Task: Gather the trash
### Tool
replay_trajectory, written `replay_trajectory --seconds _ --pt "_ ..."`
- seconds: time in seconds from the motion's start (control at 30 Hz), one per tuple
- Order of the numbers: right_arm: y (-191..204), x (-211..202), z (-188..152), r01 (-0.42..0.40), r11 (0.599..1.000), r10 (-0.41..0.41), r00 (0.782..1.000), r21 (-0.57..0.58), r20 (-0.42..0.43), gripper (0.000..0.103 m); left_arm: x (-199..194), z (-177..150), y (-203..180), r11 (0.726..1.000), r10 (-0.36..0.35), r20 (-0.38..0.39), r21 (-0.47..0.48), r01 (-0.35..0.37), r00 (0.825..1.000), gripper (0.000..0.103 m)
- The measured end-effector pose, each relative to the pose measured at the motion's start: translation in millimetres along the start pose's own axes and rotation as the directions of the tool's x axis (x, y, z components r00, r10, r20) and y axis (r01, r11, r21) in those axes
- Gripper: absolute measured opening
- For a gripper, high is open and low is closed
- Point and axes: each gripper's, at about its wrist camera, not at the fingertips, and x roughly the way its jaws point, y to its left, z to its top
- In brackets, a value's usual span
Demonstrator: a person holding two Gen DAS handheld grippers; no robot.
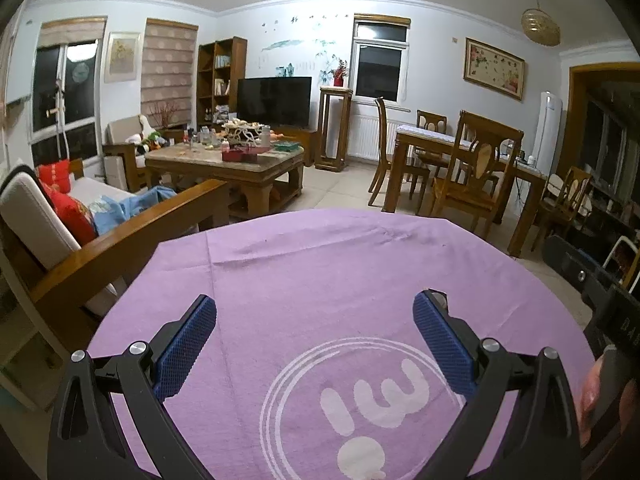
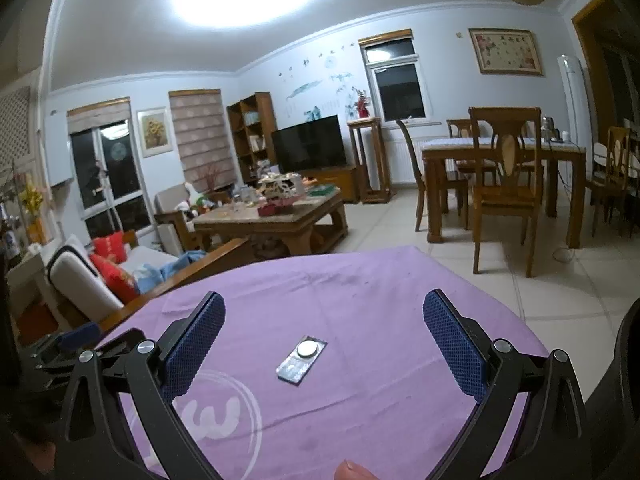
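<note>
A: Left wrist view, item 1?
B: Left claw (image 1: 314, 334), blue pads, spread wide, nothing btwn them. Hangs over the desk (image 1: 280, 280), which has a purple cloth w/ a white round logo (image 1: 372, 404).

A: Any trash in that view?
B: None on the cloth here. At the right edge, part of the other black tool, blurred. Background: sofa (image 1: 52, 236) w/ red cushions at left, coffee table (image 1: 228, 160) crowded w/ small stuff, TV (image 1: 274, 101) behind it, dining table (image 1: 448, 148) w/ wooden chairs at right.

A: Right wrist view?
B: Right claw (image 2: 324, 338), same blue pads, also spread wide, holding nothing. Over the same purple cloth.

A: Task item?
B: Small flat pack (image 2: 302, 359), clear/silvery, round disc at its far end, maybe a coin cell or a pill, can't tell. Lies flat on the cloth, btwn the two fingers, touching neither, a bit left of centre, angled toward upper right.

A: Anything else?
B: Logo shows in part at lower left. Left tool's black frame pokes in at the left edge. A fingertip (image 2: 354, 470) at the bottom edge. Same room behind: sofa, coffee table, TV, dining set.
</note>
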Motion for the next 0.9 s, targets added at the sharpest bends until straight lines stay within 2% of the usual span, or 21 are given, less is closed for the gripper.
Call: replay_trajectory --seconds 0.13,0.9 --pt "-1.1 0.8 -2.8 -0.011 1.000 0.011 1.000 0.006 -0.018 0.098 0.1 0.3 -2.3 1.000 0.027 0.000 0.016 -0.027 1.000 0.098" --pt "-0.2 -1.6 -3.3 -0.022 1.000 0.022 0.999 0.013 -0.034 0.098 3.6 -2.6 -1.5 0.999 0.041 -0.015 0.009 -0.041 0.999 0.098"
